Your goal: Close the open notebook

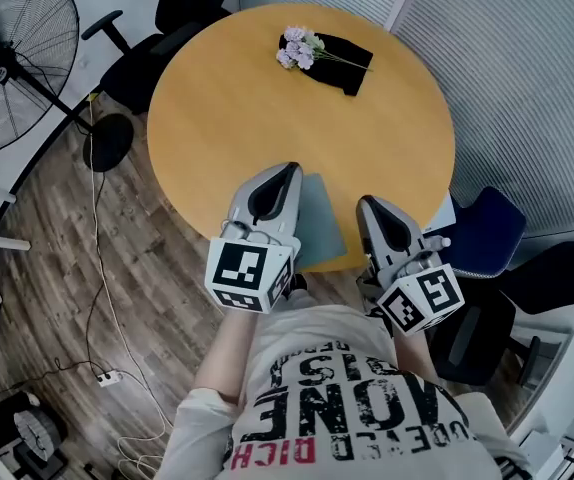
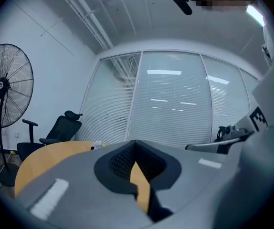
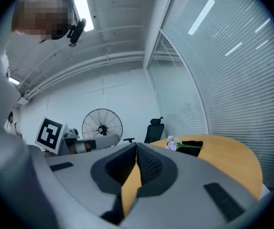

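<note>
My left gripper (image 2: 136, 146) has its jaws pressed together on nothing, and so does my right gripper (image 3: 137, 149). The flat grey-blue notebook (image 1: 319, 230) lies below and between them, one plain cover up, at the near edge of the round wooden table (image 1: 227, 108). Only the head view shows it. Beyond the jaws, pale lilac flowers (image 1: 299, 48) rest on a flat black object (image 1: 352, 66). A black standing fan (image 1: 17, 63) is off to the left gripper's side, and slatted white blinds (image 2: 175, 99) are ahead.
</note>
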A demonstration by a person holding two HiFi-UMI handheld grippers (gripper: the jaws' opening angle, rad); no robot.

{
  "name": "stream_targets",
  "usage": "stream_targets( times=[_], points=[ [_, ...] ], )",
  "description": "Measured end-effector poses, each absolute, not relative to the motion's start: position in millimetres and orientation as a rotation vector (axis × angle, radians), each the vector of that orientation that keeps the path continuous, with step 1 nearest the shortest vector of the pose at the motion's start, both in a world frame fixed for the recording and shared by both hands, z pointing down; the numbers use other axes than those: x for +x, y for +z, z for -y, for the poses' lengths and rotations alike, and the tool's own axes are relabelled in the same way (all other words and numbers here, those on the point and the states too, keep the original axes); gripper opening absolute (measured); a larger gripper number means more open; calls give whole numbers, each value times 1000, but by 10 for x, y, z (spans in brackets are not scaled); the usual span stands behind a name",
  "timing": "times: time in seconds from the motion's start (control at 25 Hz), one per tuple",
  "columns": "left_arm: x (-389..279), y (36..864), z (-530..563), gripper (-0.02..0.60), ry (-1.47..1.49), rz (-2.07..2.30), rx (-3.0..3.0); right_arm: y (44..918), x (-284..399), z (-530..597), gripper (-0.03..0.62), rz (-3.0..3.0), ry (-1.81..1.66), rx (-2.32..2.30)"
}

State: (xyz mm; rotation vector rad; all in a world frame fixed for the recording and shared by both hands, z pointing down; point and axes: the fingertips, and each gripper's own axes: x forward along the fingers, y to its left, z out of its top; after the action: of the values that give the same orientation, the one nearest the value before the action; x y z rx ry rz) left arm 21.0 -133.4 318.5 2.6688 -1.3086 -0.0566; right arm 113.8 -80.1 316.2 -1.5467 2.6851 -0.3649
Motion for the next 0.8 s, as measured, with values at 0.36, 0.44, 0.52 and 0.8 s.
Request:
stream_targets(
  times=[0.36,0.44,0.52,0.8],
  points=[
    [-59,2954,1081,9,-89,1338,2709,2927,946,668,12,-2688,-291,-1560],
    [-91,2939,1035,9,-88,1336,2714,2899,936,649,12,-2685,-284,-1567],
    [-117,2934,1010,9,-85,1333,2715,2878,929,641,12,-2682,-280,-1574],
    [-258,2923,996,9,-75,1343,2722,2866,833,652,12,-2681,-276,-1597]
  ],
)
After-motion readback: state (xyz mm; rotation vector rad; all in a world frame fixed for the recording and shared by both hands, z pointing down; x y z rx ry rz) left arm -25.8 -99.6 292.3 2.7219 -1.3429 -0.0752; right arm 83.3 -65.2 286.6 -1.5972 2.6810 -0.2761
